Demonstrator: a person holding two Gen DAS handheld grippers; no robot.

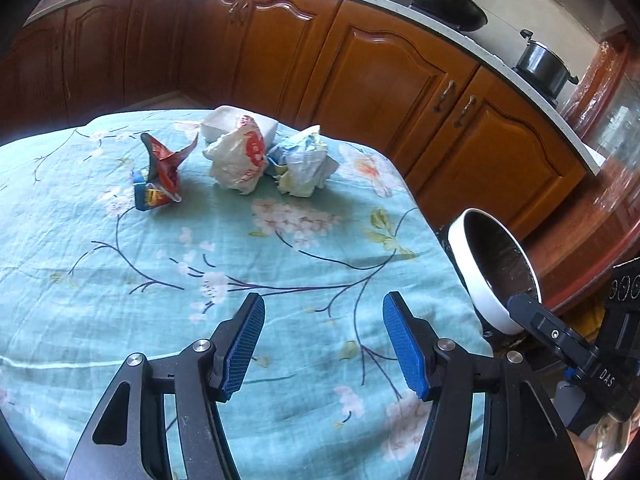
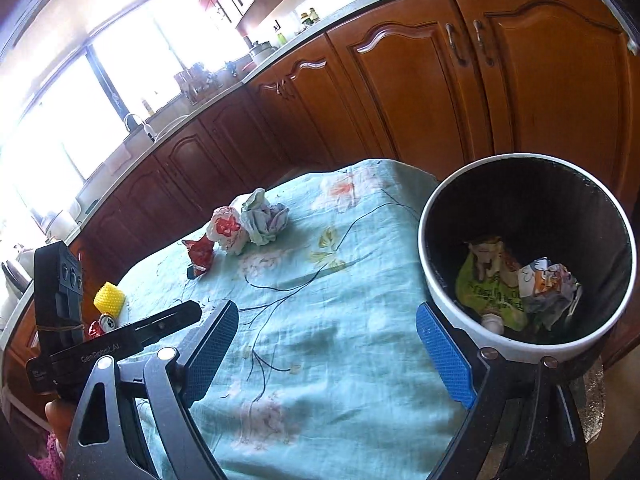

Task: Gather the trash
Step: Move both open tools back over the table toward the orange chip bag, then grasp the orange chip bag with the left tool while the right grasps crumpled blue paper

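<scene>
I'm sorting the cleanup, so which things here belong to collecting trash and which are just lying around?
Job: red snack wrapper, white plastic bag, crumpled paper wad, trash bin.
Lying about: white box, wok, pot, yellow roll.

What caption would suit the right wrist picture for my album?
Open right claw above the flowered tablecloth, beside a bin already holding crumpled wrappers.

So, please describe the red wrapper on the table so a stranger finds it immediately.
On the floral turquoise tablecloth, three trash pieces lie at the far end. The red wrapper is the leftmost, beside the white plastic bag. Only it is shiny red, torn open, with a blue bottom.
</scene>
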